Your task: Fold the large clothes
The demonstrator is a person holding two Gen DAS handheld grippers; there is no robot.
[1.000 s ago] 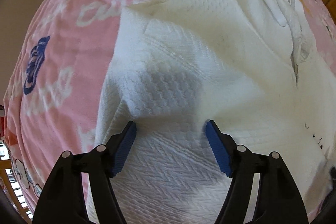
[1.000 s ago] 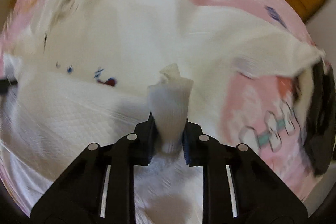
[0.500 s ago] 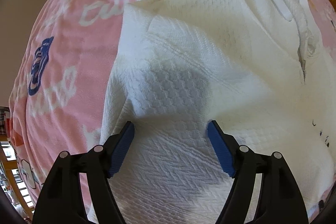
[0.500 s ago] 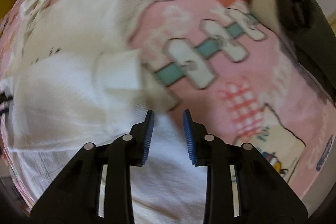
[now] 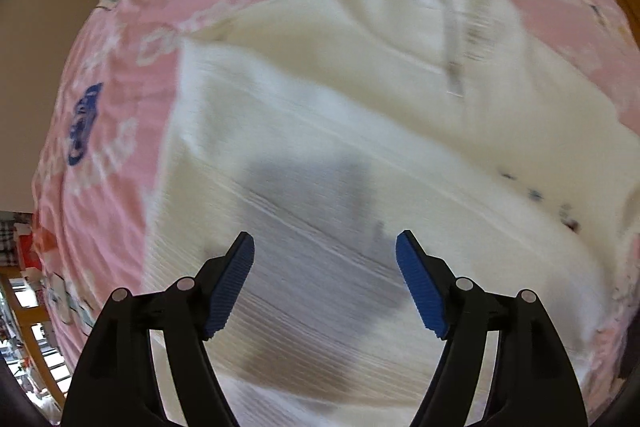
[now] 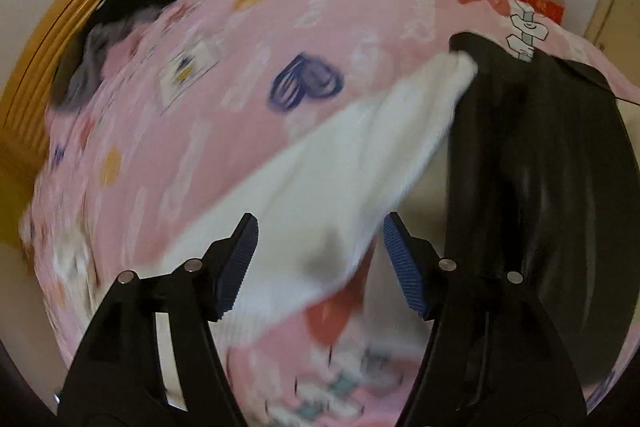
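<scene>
I'm between folds; white garment (image 5: 360, 155) lies on the pink bedspread (image 5: 120, 115), one sleeve (image 6: 360, 163) still out flat. Left claw (image 5: 325, 279) spread, empty, over the body; right claw (image 6: 319, 259) opening, nothing pinched, above the sleeve; next I'd pinch its cuff and carry it across.

black left gripper (image 5: 325, 283), blue ribbed pads (image 5: 420, 291), apparently silver rivets

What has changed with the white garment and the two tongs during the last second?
The right tongs let go of the white sleeve they pinched, are opening, and swung out toward the bed's edge. The left tongs stayed open and empty above the white garment, which still lies on the pink bedcover.
</scene>
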